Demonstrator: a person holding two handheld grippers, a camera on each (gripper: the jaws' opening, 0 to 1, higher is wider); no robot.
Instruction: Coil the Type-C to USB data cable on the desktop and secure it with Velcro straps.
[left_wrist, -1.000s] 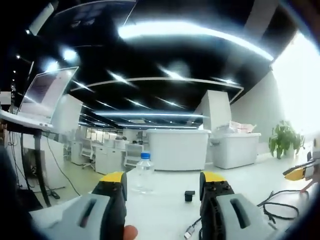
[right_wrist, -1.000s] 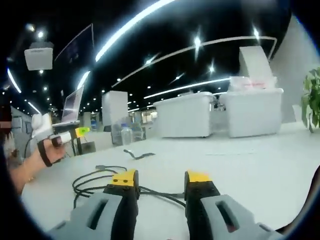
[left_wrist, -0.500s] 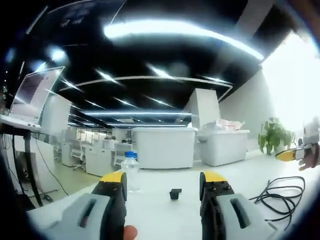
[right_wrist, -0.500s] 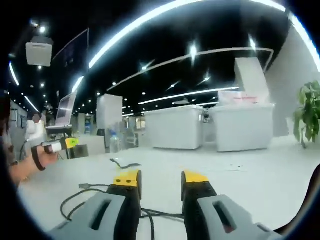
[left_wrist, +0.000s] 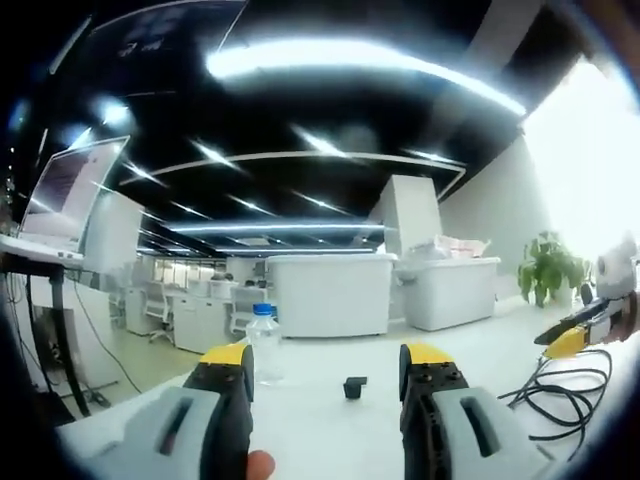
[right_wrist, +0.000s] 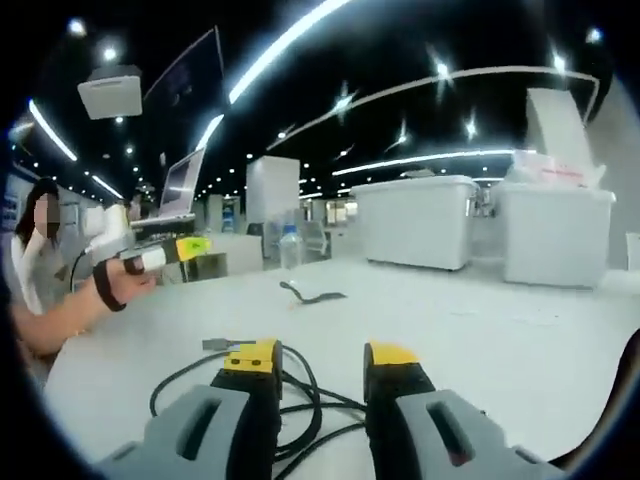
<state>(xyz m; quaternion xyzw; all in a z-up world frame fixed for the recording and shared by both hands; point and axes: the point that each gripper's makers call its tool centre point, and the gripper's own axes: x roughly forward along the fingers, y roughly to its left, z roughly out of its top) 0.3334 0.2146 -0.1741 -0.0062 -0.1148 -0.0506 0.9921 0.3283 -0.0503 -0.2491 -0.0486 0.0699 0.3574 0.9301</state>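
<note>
The black data cable (right_wrist: 300, 400) lies in loose loops on the white desktop (right_wrist: 480, 330), right under and between my right gripper's jaws, with one plug end (right_wrist: 214, 344) to their left. My right gripper (right_wrist: 322, 362) is open and grips nothing. A dark Velcro strap (right_wrist: 312, 296) lies farther out on the desk. My left gripper (left_wrist: 328, 365) is open and empty, with the strap (left_wrist: 354, 387) ahead of it. In the left gripper view the cable (left_wrist: 560, 385) lies at the right, and the right gripper's yellow tip (left_wrist: 565, 341) hovers just above it.
A clear water bottle (left_wrist: 264, 343) stands on the desk beyond the strap. A laptop (left_wrist: 70, 185) sits on a raised stand at the left. In the right gripper view a person's hand holds the left gripper (right_wrist: 175, 250) at the desk's left edge. White bins (right_wrist: 420, 220) stand behind.
The right gripper has come down closer over the cable loops, which now lie between its jaws. In the left gripper view its tip has dropped toward the cable. Both grippers stay open.
</note>
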